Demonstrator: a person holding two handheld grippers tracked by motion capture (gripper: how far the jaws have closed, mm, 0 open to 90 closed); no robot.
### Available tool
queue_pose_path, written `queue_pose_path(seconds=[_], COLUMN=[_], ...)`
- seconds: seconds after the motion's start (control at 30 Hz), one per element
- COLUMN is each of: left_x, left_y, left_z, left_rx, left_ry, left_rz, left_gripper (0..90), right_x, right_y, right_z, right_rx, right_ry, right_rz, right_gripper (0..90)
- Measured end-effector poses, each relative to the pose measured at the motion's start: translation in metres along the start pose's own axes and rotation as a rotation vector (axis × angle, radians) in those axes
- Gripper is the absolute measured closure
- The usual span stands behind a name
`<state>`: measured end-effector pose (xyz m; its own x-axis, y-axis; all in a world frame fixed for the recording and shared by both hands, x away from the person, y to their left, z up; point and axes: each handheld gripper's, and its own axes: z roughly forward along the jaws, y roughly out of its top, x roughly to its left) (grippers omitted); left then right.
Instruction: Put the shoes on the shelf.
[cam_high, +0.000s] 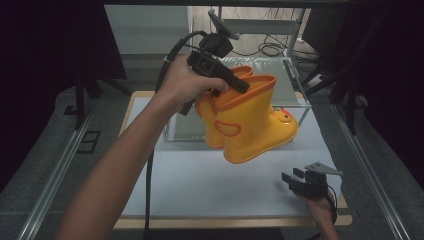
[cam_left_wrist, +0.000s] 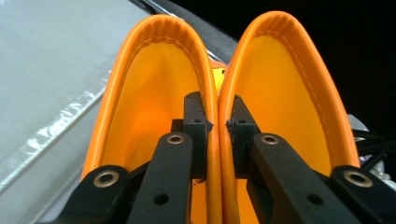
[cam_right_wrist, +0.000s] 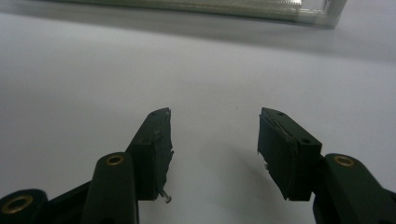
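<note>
Pair of yellow rubber rain boots with orange rims (cam_high: 252, 122) held up in the air, just in front of the clear plastic box (cam_high: 295, 85). Left gripper (cam_high: 235, 82) pinched tight on both inner rims (cam_left_wrist: 218, 121) together. Right gripper (cam_high: 299, 177) wide, holding nothing, resting low, well in front of the box. Best to keep squeezing hard, lift slowly, keep both boots level, no swinging.

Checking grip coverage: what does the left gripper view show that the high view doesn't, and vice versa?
Left gripper view: one pad inside each boot, pinching the two adjoining rims together.

High view: the boots hang tilted above the white table, clear box behind; right gripper open, low at right.

Both: the left gripper shut on the yellow boots.
</note>
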<state>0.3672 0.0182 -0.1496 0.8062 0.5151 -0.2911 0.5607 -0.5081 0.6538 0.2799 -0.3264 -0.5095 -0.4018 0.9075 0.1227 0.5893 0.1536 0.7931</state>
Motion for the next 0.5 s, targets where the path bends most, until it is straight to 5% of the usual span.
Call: queue_pose_path(seconds=[0.4, 0.5], left_x=[0.022, 0.032], left_y=[0.033, 0.044], left_z=[-0.005, -0.007], left_rx=[-0.063, -0.099], left_ry=[0.070, 0.108], left_rz=[-0.084, -0.134], left_gripper=[81.9, 81.9], right_x=[0.001, 0.000], right_y=[-0.001, -0.001], right_z=[0.000, -0.001], right_rx=[0.000, -0.002], right_ry=[0.007, 0.009], right_rz=[0.003, 0.006], right_gripper=[44.2, 44.1])
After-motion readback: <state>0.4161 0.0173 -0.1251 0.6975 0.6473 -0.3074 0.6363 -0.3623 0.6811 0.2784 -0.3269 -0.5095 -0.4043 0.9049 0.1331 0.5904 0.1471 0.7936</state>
